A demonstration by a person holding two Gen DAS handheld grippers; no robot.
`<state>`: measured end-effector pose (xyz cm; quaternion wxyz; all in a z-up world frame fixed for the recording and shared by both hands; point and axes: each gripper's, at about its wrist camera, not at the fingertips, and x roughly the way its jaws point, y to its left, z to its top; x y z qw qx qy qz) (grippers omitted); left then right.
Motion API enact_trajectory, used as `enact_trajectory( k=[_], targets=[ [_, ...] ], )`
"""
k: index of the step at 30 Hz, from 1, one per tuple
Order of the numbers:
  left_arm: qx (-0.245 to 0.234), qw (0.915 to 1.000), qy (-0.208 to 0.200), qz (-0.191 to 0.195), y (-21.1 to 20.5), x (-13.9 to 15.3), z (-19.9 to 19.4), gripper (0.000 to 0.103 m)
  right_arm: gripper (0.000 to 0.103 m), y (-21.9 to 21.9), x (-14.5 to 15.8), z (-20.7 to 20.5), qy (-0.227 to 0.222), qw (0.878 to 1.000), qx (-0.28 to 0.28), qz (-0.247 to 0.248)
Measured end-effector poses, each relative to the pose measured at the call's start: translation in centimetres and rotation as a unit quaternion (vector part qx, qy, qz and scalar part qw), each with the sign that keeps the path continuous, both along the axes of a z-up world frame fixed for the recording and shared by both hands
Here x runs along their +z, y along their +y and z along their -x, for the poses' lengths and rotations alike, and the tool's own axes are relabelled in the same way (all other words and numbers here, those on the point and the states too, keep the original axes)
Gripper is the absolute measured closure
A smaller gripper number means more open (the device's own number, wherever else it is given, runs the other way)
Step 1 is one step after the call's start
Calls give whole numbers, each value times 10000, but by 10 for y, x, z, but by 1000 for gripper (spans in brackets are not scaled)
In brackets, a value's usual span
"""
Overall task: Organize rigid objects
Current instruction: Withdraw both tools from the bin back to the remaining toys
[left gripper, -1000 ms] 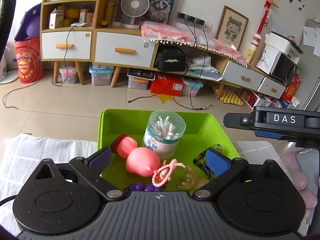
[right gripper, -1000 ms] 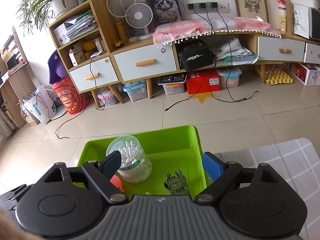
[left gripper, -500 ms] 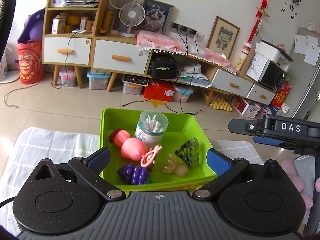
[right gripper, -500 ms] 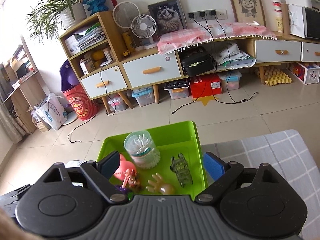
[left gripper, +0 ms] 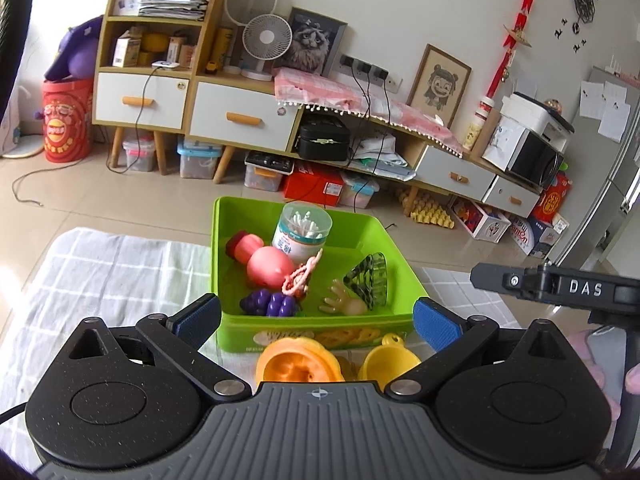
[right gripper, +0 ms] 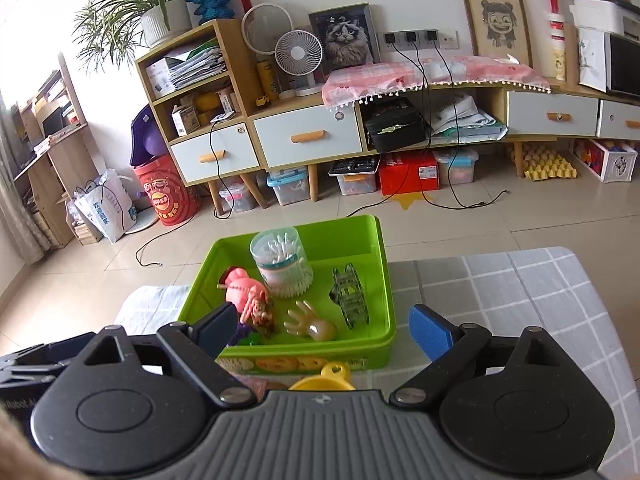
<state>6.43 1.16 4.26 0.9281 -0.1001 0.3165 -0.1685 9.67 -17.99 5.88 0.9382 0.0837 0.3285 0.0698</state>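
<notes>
Found two pieces outside the bin (left gripper: 320,336): an orange toy (left gripper: 298,362) and a yellow funnel (left gripper: 390,358), side by side on the checked cloth (left gripper: 100,272), just short of the bin's near wall. Saw the rest already inside: swab jar (left gripper: 302,232) upright at the back, pink toy (left gripper: 270,266), grapes (left gripper: 270,304), toy hand (left gripper: 346,304) and clip (left gripper: 370,280) in front of it.

Placed the orange toy low and centred under the left gripper (left gripper: 316,320), nearer than the fingertips, with the funnel off toward that gripper's right finger. Made out no clear long axis on the toy, round and cupped as it looked. Noted the funnel's ring tab pointing toward the bin.

From the right gripper (right gripper: 322,332), caught only the funnel's tab and rim, dead centre and tucked under the body; could not pick out the orange toy there.

Read both pairs of fingers as wide apart, with nothing gripped by either. Noted the right jaws as having just been opening, with nothing between them but the bin beyond.

Judged the left hand nearer the toy, the right nearer the funnel. Reckoned either would need drawing back and tipping down first, both pieces lying behind the fingertips.
</notes>
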Motion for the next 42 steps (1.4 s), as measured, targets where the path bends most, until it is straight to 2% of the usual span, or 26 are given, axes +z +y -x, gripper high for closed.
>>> enact_trajectory(
  k=[6, 13, 21, 24, 26, 29, 33, 37, 42],
  targets=[
    [44, 10000, 35, 59, 3, -14, 14, 2, 28, 6, -11, 17, -68, 9998, 115, 118],
    [10, 9999, 96, -75, 3, -31, 25, 2, 27, 13, -26, 31, -119, 9992, 285, 241],
    [-292, 9988, 299, -268, -4, -56, 34, 2, 23, 12, -47, 45, -209, 9986, 193, 445],
    [-467, 9974, 362, -402, -10, -65, 35, 2, 23, 7, -58, 45, -66, 9987, 281, 427],
    [-575, 9967, 352, -454, -13, -71, 37, 2, 23, 5, -70, 46, 90, 9974, 565, 435],
    [-767, 9950, 372, -524, -15, -81, 37, 5, 23, 7, -87, 50, 260, 9901, 1189, 698],
    [-962, 9934, 506, -358, -17, -91, 36, 11, 23, 11, -108, 54, 658, 9769, 1854, 837],
    [-1068, 9920, 652, -179, -19, -97, 34, 16, 23, 18, -121, 58, 800, 9694, 2130, 919],
    [-1100, 9906, 810, -94, -22, -102, 31, 21, 23, 24, -128, 55, 841, 9689, 2158, 874]
  ],
)
